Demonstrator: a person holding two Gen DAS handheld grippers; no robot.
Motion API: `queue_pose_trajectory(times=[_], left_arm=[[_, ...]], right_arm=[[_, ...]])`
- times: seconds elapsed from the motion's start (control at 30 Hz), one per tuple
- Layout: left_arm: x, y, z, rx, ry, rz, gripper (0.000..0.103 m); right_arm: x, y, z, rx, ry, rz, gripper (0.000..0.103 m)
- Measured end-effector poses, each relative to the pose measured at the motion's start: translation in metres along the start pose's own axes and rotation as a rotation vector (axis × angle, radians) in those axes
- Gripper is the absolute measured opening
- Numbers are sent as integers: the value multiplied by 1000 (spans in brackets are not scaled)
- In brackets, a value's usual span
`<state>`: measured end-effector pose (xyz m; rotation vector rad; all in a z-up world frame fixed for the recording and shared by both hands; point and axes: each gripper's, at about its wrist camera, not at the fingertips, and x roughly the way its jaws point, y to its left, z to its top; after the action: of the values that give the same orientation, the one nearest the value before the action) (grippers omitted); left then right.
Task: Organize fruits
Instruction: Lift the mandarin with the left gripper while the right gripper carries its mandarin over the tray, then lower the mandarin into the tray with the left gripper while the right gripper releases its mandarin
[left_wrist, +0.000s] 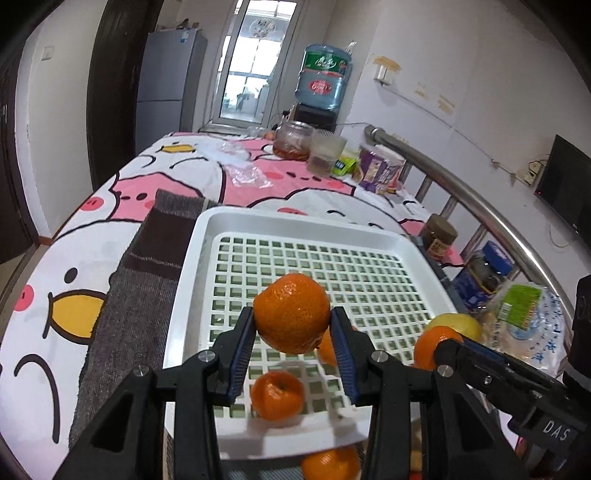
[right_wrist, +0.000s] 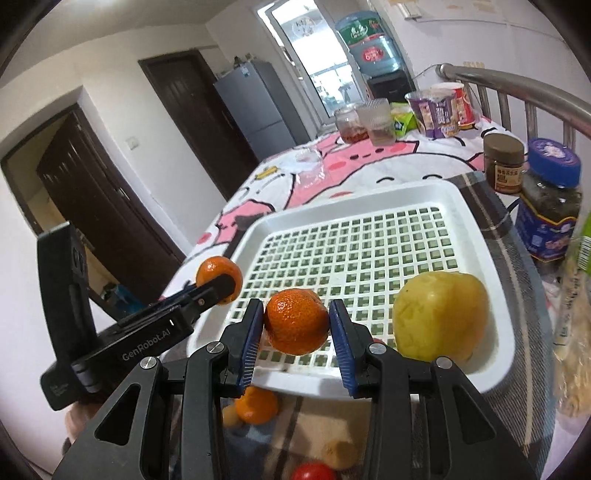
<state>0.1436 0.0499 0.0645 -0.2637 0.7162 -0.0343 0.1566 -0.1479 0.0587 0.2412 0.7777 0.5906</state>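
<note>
My left gripper (left_wrist: 291, 317) is shut on an orange mandarin (left_wrist: 291, 306) and holds it above the near part of a white slotted tray (left_wrist: 207, 236). A second mandarin (left_wrist: 277, 395) lies in the tray below it. A third (left_wrist: 327, 349) is half hidden behind a finger. In the right wrist view my right gripper (right_wrist: 295, 310) is shut on another mandarin (right_wrist: 297, 325) over the tray's near edge (right_wrist: 303, 384). A large yellow fruit (right_wrist: 439, 314) sits in the tray's near right corner. The left gripper (right_wrist: 225, 284) shows at the left with its mandarin (right_wrist: 214, 269).
Loose fruit lies on the cloth before the tray: a mandarin (right_wrist: 256, 404), a red fruit (right_wrist: 314, 472) and small brownish ones (right_wrist: 340, 454). Jars (right_wrist: 550, 199) and a bag (left_wrist: 517, 310) crowd the tray's right side by a metal rail (left_wrist: 461, 184). More jars and packets (left_wrist: 295, 140) stand at the far end.
</note>
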Motion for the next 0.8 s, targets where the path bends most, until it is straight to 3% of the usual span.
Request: queue_pose_trajectory(times=[0.2, 0.5, 0.67, 0.73, 0.8], left_arm=[[18, 8, -3, 3, 41, 15, 44], [38, 12, -13, 12, 102, 34, 44], [38, 14, -12, 4, 102, 28, 45], [37, 15, -11, -7, 110, 26, 53], [30, 16, -7, -24, 88, 14, 74]], right_arm=[[24, -2, -1, -28, 38, -43, 35], [52, 8, -13, -177, 98, -160, 35], [58, 12, -19, -229, 113, -189, 37], [60, 15, -21, -252, 124, -198, 42], [58, 16, -20, -243, 116, -170, 57]])
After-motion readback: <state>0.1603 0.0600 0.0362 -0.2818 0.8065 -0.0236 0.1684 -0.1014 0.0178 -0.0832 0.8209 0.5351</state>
